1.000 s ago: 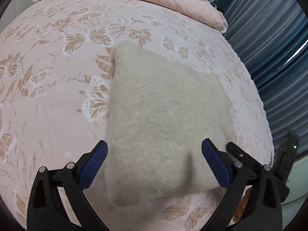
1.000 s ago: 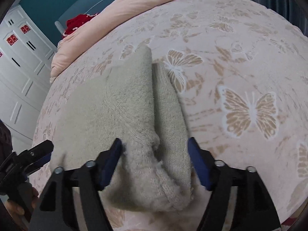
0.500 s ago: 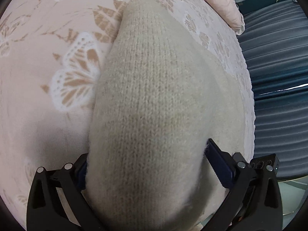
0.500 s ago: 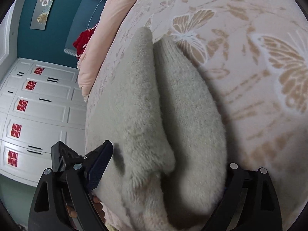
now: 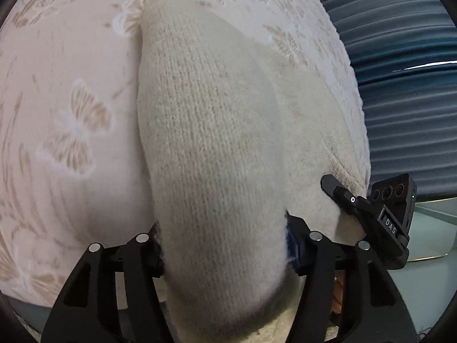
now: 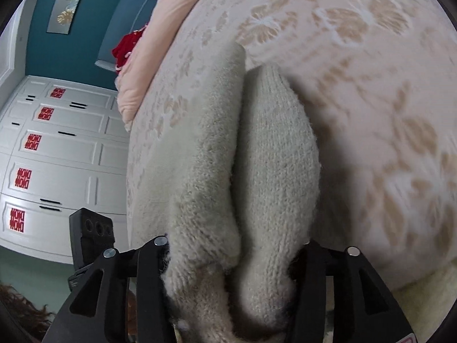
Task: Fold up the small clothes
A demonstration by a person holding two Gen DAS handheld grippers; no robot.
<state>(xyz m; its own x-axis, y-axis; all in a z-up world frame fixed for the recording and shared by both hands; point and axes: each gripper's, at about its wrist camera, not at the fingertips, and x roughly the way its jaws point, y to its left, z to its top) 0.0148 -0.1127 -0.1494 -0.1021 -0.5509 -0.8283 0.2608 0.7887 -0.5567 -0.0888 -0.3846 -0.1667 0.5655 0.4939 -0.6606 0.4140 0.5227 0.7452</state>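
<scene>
Left side first. Our left gripper [image 5: 225, 245] is pinching the near edge of a cream knitted garment [image 5: 217, 131], a small sweater by the look of it. The knit bulges between the jaws and hides the pads, so the bite reads as deep. The garment lies on the bed, over a pink bedspread with butterfly pattern [image 5: 65, 108], its far end resting flat while the near end rides up toward the lens. Blue pleated curtain [image 5: 400, 57] off the bed's right edge.

At the right of that view, our right gripper [image 5: 368, 208] reaches the same near edge further along.

Right side. From its own camera, the right gripper [image 6: 231, 260] is clamped on two thick layers of the garment [image 6: 274, 154]: a fuzzier layer on the left and a ribbed one on the right, with a dark seam between them. We judge these as already folded layers held together so they do not slip apart. A pink duvet [image 6: 171, 14] and something red [image 6: 125, 48] sit at the head of the bed; white cabinet drawers [image 6: 57, 154] beyond.

Holding both near corners at once suggests the next fold: lift the edge level and carry it over to the far end. Risk, as we judge it: loose knit sagging between the two holds, giving a crooked fold.
</scene>
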